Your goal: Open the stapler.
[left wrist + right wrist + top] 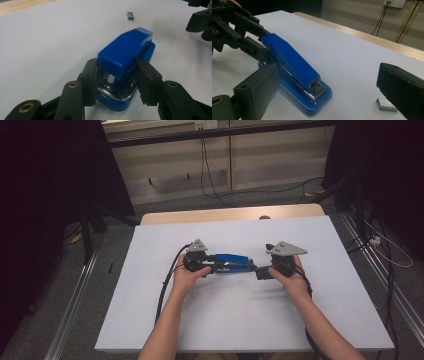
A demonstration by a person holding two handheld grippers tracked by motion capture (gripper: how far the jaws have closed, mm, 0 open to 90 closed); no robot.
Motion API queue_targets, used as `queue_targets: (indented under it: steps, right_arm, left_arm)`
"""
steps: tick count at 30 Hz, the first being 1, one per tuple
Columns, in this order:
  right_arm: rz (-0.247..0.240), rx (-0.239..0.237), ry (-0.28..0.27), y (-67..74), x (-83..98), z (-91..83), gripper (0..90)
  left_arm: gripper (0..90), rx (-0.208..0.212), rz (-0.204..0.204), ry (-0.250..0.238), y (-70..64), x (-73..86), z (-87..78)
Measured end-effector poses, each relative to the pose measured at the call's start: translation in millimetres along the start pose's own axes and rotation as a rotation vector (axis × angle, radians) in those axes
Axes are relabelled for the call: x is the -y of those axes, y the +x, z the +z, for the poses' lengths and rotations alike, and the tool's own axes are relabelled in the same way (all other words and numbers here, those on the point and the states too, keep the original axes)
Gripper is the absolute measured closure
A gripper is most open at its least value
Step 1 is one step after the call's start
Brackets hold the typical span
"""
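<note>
The left gripper has its jaws pinching the back end of the blue stapler mid-table. The right gripper sits wide open around its front end, not touching, with a staple block just beside.

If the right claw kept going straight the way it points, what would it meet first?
Probably the stapler's front end, which lies between its open jaws; the staple block sits by one jaw. Depth is unclear.

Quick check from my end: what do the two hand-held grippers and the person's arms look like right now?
Both are black, each topped by a grey three-cornered plate. The left hand-held gripper has jointed black jaws with brass-coloured pivot pins and blocky pads. The right hand-held gripper looks alike. Black cables trail back along bare, sleeveless forearms.
</note>
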State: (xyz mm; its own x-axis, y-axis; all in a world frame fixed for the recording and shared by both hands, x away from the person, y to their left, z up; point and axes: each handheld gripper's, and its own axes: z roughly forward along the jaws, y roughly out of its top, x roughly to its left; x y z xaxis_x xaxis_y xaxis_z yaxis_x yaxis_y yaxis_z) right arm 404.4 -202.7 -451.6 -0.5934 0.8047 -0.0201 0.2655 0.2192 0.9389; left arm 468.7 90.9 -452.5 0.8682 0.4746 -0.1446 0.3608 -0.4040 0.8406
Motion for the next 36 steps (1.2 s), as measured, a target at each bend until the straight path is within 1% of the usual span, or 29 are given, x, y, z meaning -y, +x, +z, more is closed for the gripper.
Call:
queue_targets:
  steps: [3, 4, 6, 7, 8, 11, 15, 16, 17, 18, 20, 22, 24, 26, 29, 31, 32, 35, 36]
  right_arm:
    - [0.003, -0.011, 0.010, 2.4, 0.6, 2.4, 3.7]
    - [0.000, -0.014, 0.011, 3.6, 0.7, 3.3, 3.7]
    - [-0.010, -0.024, 0.019, 6.6, 0.5, 5.6, 3.7]
    - [-0.014, -0.026, 0.021, 7.4, 0.5, 6.4, 3.7]
    - [-0.017, -0.032, 0.027, 8.4, 0.4, 7.4, 3.7]
    - [-0.022, -0.039, 0.038, 11.0, 0.3, 10.2, 3.8]
    - [-0.030, -0.047, 0.054, 13.4, 0.7, 13.3, 3.9]
    - [-0.029, -0.048, 0.059, 13.8, 0.8, 13.7, 3.9]
    - [-0.033, -0.050, 0.064, 13.9, 1.0, 14.4, 3.9]
    - [-0.034, -0.051, 0.067, 13.9, 1.2, 14.7, 3.9]
    - [-0.031, -0.050, 0.070, 13.4, 1.6, 14.7, 3.9]
    - [-0.026, -0.050, 0.073, 12.5, 2.1, 14.5, 3.9]
    - [-0.022, -0.052, 0.074, 12.1, 2.4, 14.7, 3.9]
    - [-0.023, -0.053, 0.075, 12.6, 2.5, 14.8, 3.9]
    - [-0.022, -0.055, 0.075, 13.3, 3.0, 14.8, 3.9]
    - [-0.025, -0.054, 0.076, 13.4, 3.0, 14.5, 3.9]
    - [-0.026, -0.053, 0.076, 13.1, 2.9, 14.1, 3.9]
    - [-0.025, -0.052, 0.071, 12.2, 2.4, 13.4, 3.9]
    - [-0.022, -0.051, 0.072, 12.0, 2.2, 13.1, 3.9]
  left_arm:
    - [55.9, -0.002, 0.016, 0.005, 0.6, -0.3, -0.2]
    - [56.0, 0.003, 0.006, 0.006, 0.9, 0.3, -0.2]
    - [56.6, 0.010, 0.005, 0.002, 1.6, 0.6, -0.5]
    - [56.9, 0.011, 0.011, 0.000, 2.3, 0.1, -1.1]
    - [57.2, 0.017, 0.002, -0.009, 1.8, -0.3, -1.5]
    - [58.3, 0.024, 0.006, -0.026, 0.9, -2.4, -2.5]
    - [58.1, 0.021, 0.024, -0.001, 2.9, -0.7, -2.7]
    - [57.9, 0.016, 0.026, 0.006, 3.6, 0.3, -2.4]
    - [57.8, 0.000, 0.029, 0.014, 4.8, 1.2, -2.4]
    - [57.8, -0.008, 0.028, 0.018, 6.3, 2.2, -2.7]
    - [58.3, -0.009, 0.022, 0.016, 8.9, 4.2, -2.9]
    - [58.4, -0.010, 0.016, 0.016, 9.6, 4.8, -2.5]
    - [58.4, -0.019, 0.016, 0.014, 9.6, 4.4, -2.6]
    - [58.4, -0.013, 0.009, 0.009, 10.0, 5.1, -2.3]
    - [58.5, -0.014, 0.013, 0.007, 10.5, 4.9, -2.5]
    - [58.5, -0.008, -0.002, -0.010, 10.2, 4.7, -2.8]
    - [58.7, -0.008, 0.000, -0.014, 10.3, 4.5, -2.9]
    - [58.7, -0.010, 0.004, -0.010, 9.6, 3.9, -3.4]
    - [58.7, -0.007, -0.003, -0.013, 9.4, 3.9, -3.4]
